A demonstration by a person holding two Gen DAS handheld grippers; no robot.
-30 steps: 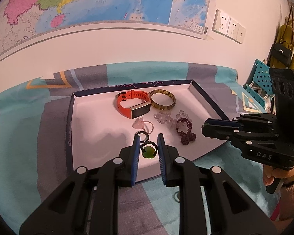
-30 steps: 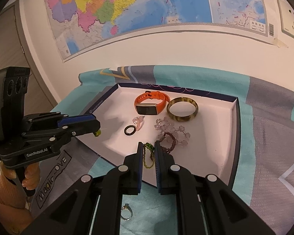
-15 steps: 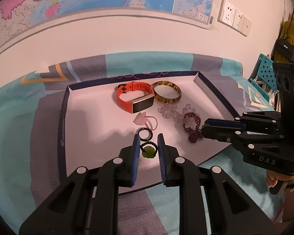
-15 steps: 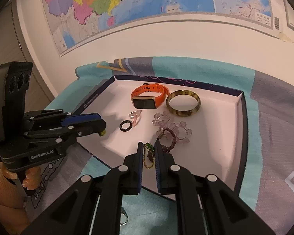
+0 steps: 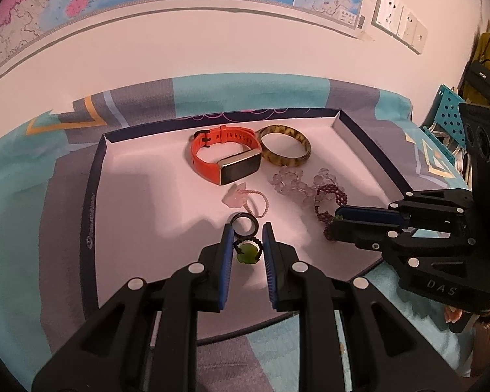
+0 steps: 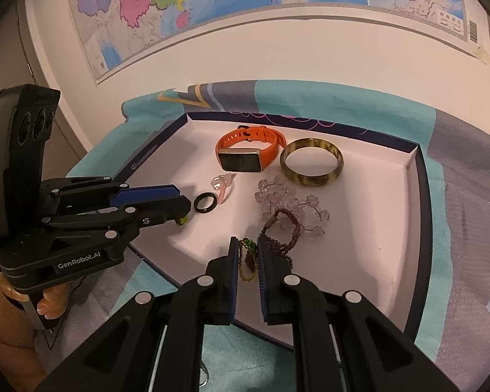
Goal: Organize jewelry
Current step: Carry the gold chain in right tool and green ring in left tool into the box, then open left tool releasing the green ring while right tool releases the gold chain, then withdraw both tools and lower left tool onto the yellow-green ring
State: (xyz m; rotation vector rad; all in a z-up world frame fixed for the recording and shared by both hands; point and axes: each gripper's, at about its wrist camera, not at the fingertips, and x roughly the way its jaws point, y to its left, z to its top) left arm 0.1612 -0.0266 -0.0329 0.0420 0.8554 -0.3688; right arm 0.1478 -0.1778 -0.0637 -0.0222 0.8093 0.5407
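Observation:
A white tray (image 5: 140,202) with a dark rim holds an orange watch (image 5: 225,160), a brown bangle (image 5: 284,150), a clear bead bracelet (image 5: 290,183), a dark red bead string (image 5: 330,199), a pink ring (image 5: 241,199) and a black ring (image 5: 245,223). My left gripper (image 5: 247,245) is shut on a green ring with a black band (image 5: 246,253), low over the tray's front. My right gripper (image 6: 245,254) is shut on a green-and-gold chain (image 6: 248,261) just in front of the dark red beads (image 6: 284,228). The tray also shows in the right wrist view (image 6: 359,228).
The tray lies on a teal and grey patterned cloth (image 5: 23,196). A map hangs on the wall behind (image 6: 212,0). Wall sockets (image 5: 398,23) and a teal perforated rack (image 5: 447,114) are at the right.
Both grippers have moved forward over the tray with their pieces held. The left one now sits just behind the black ring; the right one has closed in on the dark red beads.

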